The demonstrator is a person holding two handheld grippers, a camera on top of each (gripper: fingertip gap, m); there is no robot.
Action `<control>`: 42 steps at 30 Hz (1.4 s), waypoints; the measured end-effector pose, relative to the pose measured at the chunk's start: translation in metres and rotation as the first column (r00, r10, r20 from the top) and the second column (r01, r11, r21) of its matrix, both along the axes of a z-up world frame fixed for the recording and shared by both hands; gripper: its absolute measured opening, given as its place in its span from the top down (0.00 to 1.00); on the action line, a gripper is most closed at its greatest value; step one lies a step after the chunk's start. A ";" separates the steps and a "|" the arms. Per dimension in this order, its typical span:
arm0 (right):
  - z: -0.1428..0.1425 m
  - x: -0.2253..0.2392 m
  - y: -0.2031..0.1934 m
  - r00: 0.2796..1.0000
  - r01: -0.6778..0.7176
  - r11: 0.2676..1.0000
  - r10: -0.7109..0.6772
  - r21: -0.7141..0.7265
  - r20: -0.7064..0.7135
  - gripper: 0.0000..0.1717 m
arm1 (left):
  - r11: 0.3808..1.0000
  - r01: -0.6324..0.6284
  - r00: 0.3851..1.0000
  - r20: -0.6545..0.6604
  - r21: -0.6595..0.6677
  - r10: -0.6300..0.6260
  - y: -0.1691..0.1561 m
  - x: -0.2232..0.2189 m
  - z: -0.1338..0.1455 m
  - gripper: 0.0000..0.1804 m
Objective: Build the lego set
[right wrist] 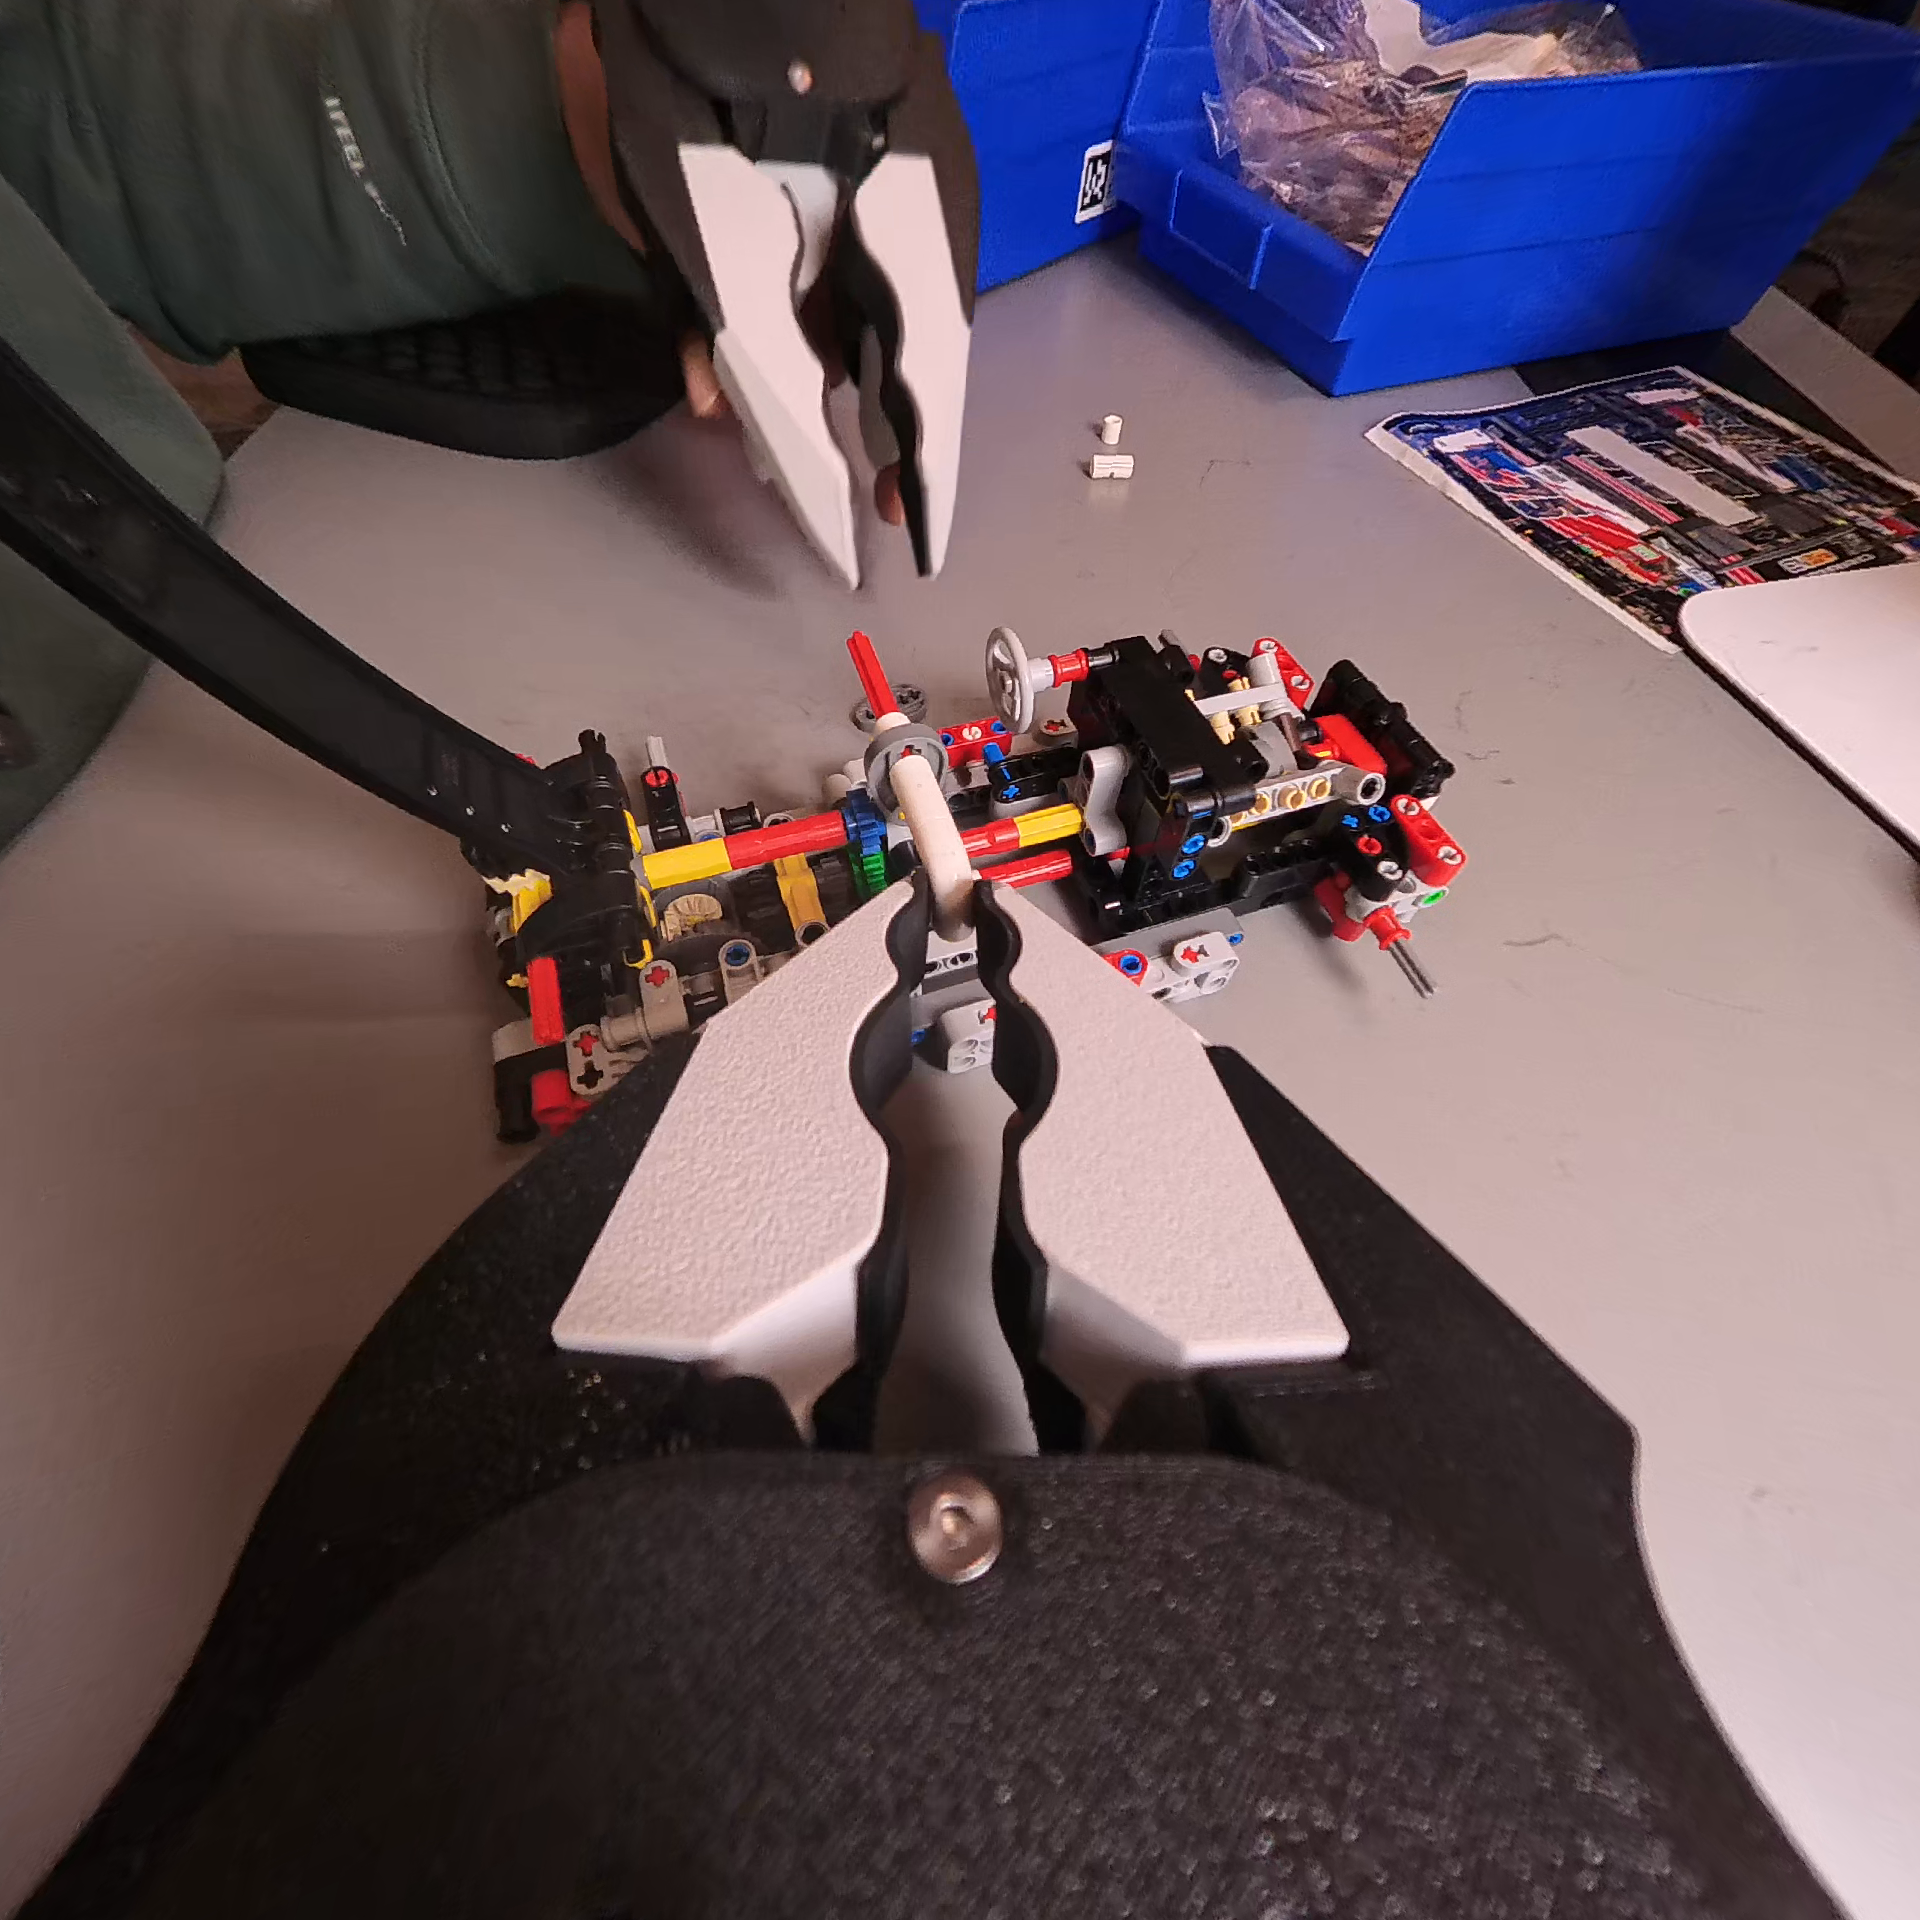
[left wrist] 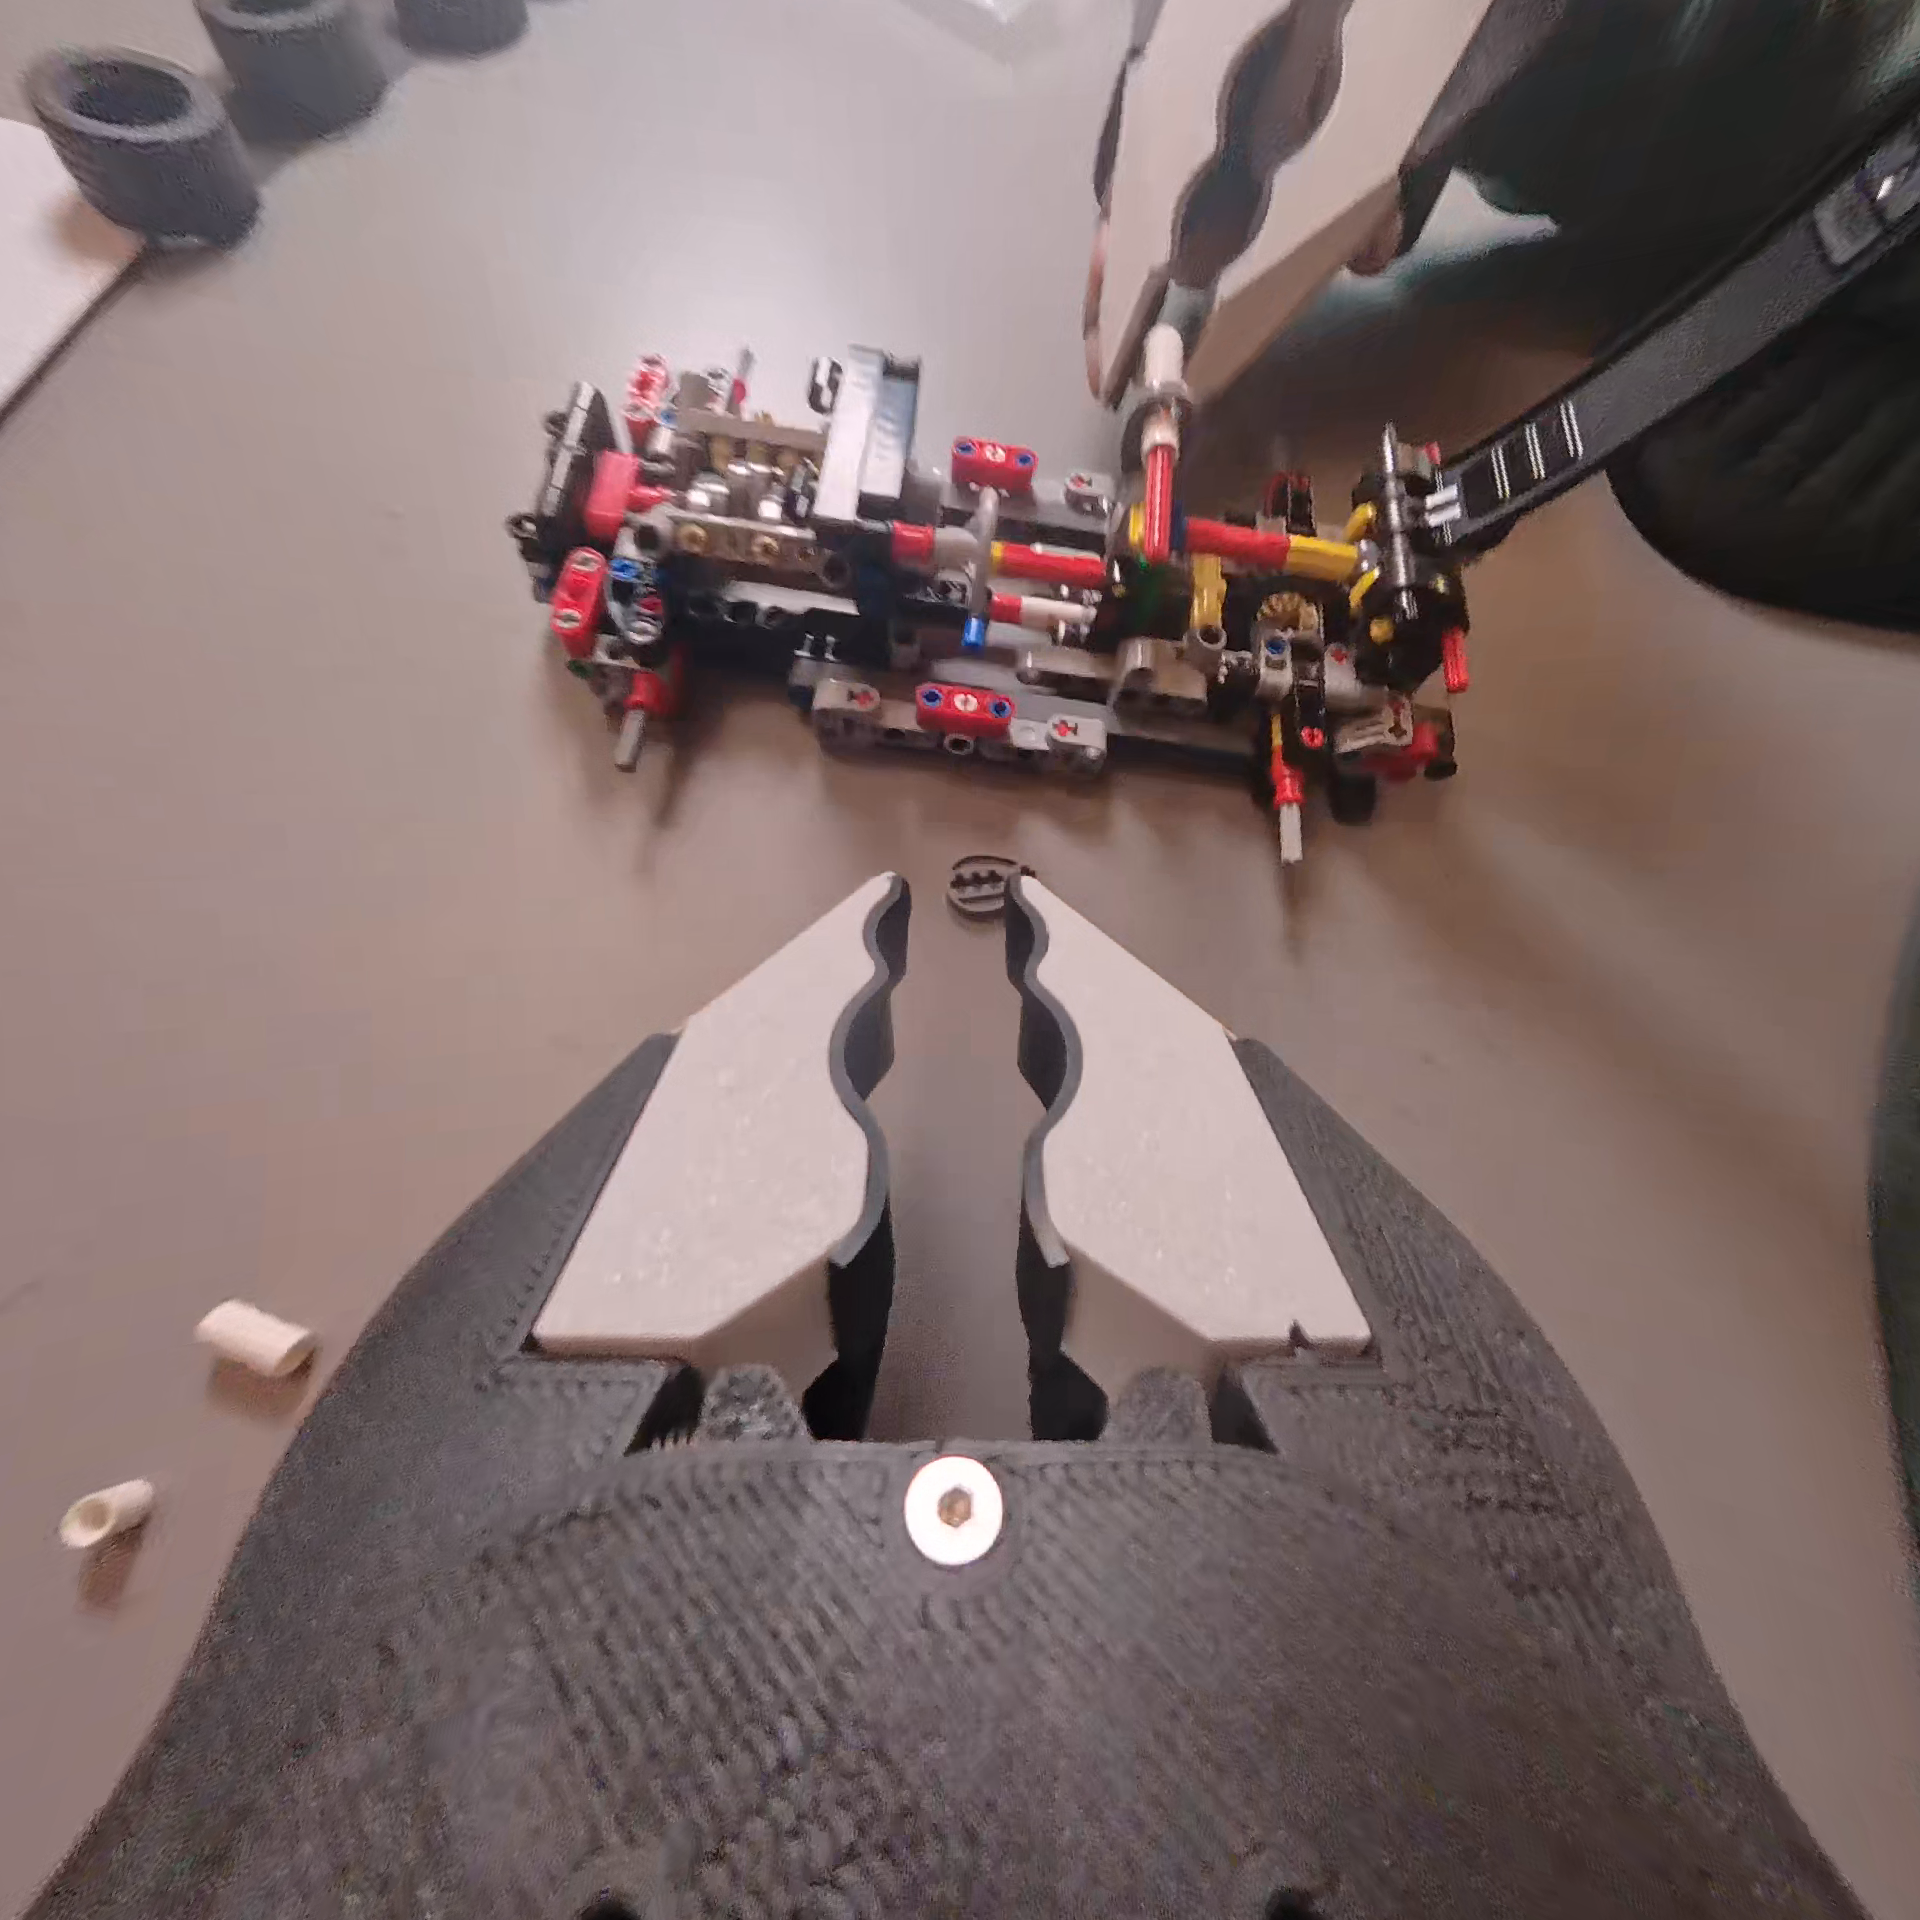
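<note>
Right tongs (right wrist: 948, 902) are clenching a white tube (right wrist: 935, 831) on the brick-built chassis (right wrist: 1195, 790) at centre frame; left tongs (left wrist: 956, 894) are hanging released beside a small dark gear (left wrist: 977, 883) on the tabletop (left wrist: 312, 831).

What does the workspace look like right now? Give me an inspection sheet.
Surface: grey table.
Job's things: brick-built chassis; white sleeve on a red axle with a grey bush.
Clutter: small dark gear, two white tubes, booklet, blue bins, dark rings.
Grippers: right gripper jaws pressed on the white sleeve; left gripper jaws apart, empty, by the gear.
Cables: black strap.
Surroundings: person's green sleeve.
</note>
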State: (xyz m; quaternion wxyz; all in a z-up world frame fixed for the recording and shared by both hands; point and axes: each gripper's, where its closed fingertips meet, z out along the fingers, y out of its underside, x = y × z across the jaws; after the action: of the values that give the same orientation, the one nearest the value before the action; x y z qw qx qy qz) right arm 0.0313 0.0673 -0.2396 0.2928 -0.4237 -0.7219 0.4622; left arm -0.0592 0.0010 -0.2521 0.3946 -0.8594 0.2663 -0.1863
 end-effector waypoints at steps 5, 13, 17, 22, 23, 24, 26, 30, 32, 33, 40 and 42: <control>-0.001 0.000 0.001 1.000 0.006 1.000 -0.006 0.003 -0.001 0.97 | 0.999 0.044 0.995 -0.091 -0.030 -0.047 0.006 0.017 -0.022 0.84; -0.001 0.000 0.001 1.000 0.008 1.000 -0.008 0.004 0.002 0.97 | 0.995 0.082 0.980 -0.176 -0.055 -0.091 0.003 0.021 -0.034 0.86; -0.002 0.001 0.001 1.000 0.010 1.000 -0.010 0.005 0.005 0.97 | 0.994 0.093 0.976 -0.191 -0.063 -0.104 -0.003 0.018 -0.034 0.91; -0.003 0.001 0.002 1.000 0.011 1.000 -0.011 0.009 0.010 0.97 | 0.989 0.111 0.972 -0.198 -0.098 -0.129 -0.014 0.016 -0.034 0.93; -0.003 0.001 0.002 1.000 0.011 1.000 -0.011 0.009 0.011 0.97 | 0.987 0.117 0.971 -0.194 -0.108 -0.137 -0.016 0.016 -0.034 0.93; -0.003 0.001 0.002 1.000 0.011 1.000 -0.011 0.009 0.011 0.97 | 0.984 0.127 0.971 -0.187 -0.121 -0.148 -0.020 0.016 -0.034 0.93; -0.003 0.001 0.002 1.000 0.012 1.000 -0.012 0.010 0.013 0.97 | 0.981 0.140 0.970 -0.181 -0.131 -0.163 -0.024 0.016 -0.033 0.92; -0.004 0.001 0.002 1.000 0.012 1.000 -0.012 0.012 0.016 0.97 | 0.983 0.149 0.976 -0.145 -0.107 -0.164 -0.026 0.013 -0.025 0.90; -0.004 0.001 0.002 1.000 0.012 1.000 -0.012 0.013 0.018 0.97 | 0.986 0.140 0.981 -0.125 -0.089 -0.151 -0.021 0.011 -0.022 0.88; -0.004 0.001 0.002 1.000 0.012 1.000 -0.012 0.013 0.019 0.97 | 0.986 0.143 0.981 -0.122 -0.084 -0.153 -0.019 0.010 -0.021 0.87; -0.005 0.001 0.002 1.000 0.015 1.000 -0.015 0.017 0.025 0.97 | 0.950 0.290 0.941 -0.147 -0.113 -0.305 -0.007 0.016 -0.026 0.79; -0.005 0.001 0.002 1.000 0.014 1.000 -0.014 0.015 0.027 0.97 | 0.931 0.339 0.921 -0.151 -0.138 -0.358 -0.007 0.021 -0.028 0.78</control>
State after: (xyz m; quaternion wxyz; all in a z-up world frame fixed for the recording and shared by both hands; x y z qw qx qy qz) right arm 0.0319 0.0688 -0.2448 0.2896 -0.4327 -0.7262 0.4488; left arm -0.0379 -0.0060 -0.2798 0.2831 -0.8314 0.4379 -0.1923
